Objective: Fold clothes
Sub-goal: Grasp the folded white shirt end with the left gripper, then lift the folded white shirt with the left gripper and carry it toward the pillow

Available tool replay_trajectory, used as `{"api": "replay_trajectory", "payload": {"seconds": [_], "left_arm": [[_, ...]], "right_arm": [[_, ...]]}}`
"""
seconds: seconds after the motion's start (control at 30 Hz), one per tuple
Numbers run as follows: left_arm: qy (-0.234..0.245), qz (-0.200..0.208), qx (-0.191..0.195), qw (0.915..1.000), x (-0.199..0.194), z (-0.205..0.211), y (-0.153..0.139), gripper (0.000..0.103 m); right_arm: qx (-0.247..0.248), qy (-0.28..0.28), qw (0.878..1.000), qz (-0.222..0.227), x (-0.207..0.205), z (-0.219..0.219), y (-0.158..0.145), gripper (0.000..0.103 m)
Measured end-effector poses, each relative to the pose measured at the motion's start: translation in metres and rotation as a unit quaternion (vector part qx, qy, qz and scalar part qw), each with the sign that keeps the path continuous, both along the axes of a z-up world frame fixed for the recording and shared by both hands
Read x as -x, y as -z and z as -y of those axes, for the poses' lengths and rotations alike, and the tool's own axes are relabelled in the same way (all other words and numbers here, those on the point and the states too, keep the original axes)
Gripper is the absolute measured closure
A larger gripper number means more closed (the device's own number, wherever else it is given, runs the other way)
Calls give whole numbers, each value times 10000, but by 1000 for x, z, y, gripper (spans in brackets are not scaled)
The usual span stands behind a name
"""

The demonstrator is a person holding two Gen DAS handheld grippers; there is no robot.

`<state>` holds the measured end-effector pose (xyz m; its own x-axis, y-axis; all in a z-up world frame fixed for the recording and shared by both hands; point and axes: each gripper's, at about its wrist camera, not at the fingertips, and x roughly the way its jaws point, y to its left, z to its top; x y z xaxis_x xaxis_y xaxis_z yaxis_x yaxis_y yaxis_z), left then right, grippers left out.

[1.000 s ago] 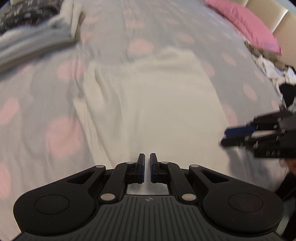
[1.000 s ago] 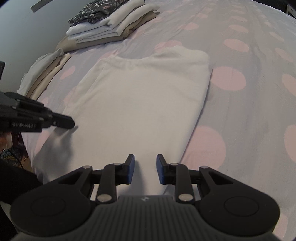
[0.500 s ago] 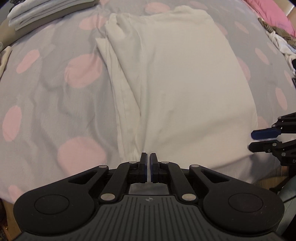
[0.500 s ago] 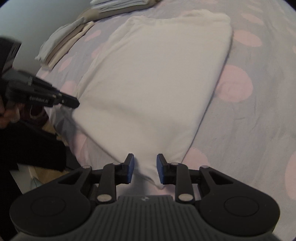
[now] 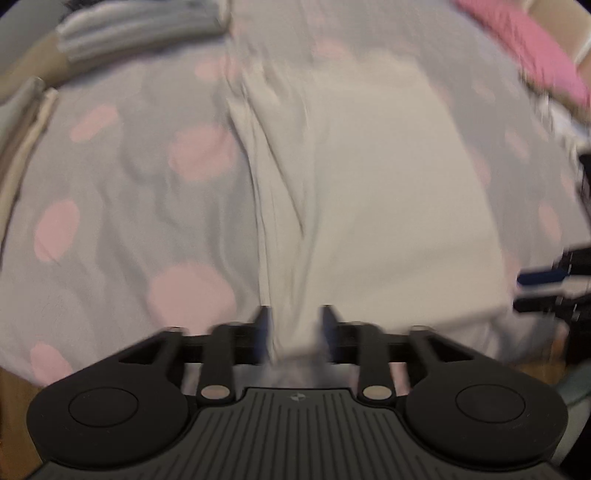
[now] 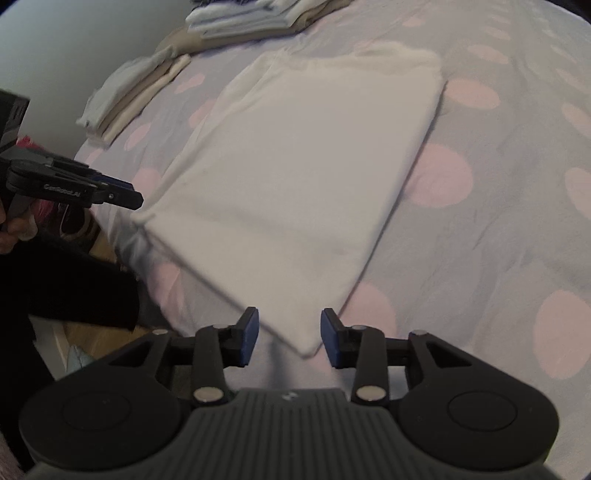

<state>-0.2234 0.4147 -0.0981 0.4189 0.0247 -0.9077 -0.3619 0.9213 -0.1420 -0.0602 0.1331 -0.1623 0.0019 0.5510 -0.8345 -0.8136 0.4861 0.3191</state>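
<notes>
Across the middle of both wrist views lies the cream garment (image 6: 306, 177), spread flat on the dotted bed (image 6: 517, 240) as a long rectangle. Its long axis runs away from us toward the upper part of the frame, and its near short edge sits at the lower centre. In the right wrist view our right gripper (image 6: 290, 338) has its jaws parted wide with nothing between them, and the garment's near right corner lies just ahead of the gap. Our left gripper (image 5: 293, 332) is blurred, but its jaws also stand apart, straddling the pleated left edge near the corner without pinching it. We judge each gripper is nearest its own near corner. Folded stacks (image 6: 251, 18) sit at the upper left, and a pink pillow (image 5: 524, 48) at the upper right.
</notes>
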Motion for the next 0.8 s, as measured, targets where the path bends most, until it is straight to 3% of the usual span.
{"api": "replay_trajectory", "payload": {"seconds": [0.17, 0.27, 0.6, 0.8], "left_arm": [[-656, 910, 109, 9936, -19, -28, -14, 44], [-636, 1113, 123, 9917, -42, -43, -12, 44], [-805, 1164, 72, 9899, -87, -73, 33, 43], [-750, 1251, 324, 9888, -99, -83, 57, 43]], "right_arm": [[-218, 484, 9985, 92, -27, -3, -11, 56], [-342, 761, 9965, 5, -47, -9, -11, 44], [-692, 1535, 9848, -423, -111, -31, 8, 43], [-888, 1889, 9757, -671, -142, -43, 24, 44]]}}
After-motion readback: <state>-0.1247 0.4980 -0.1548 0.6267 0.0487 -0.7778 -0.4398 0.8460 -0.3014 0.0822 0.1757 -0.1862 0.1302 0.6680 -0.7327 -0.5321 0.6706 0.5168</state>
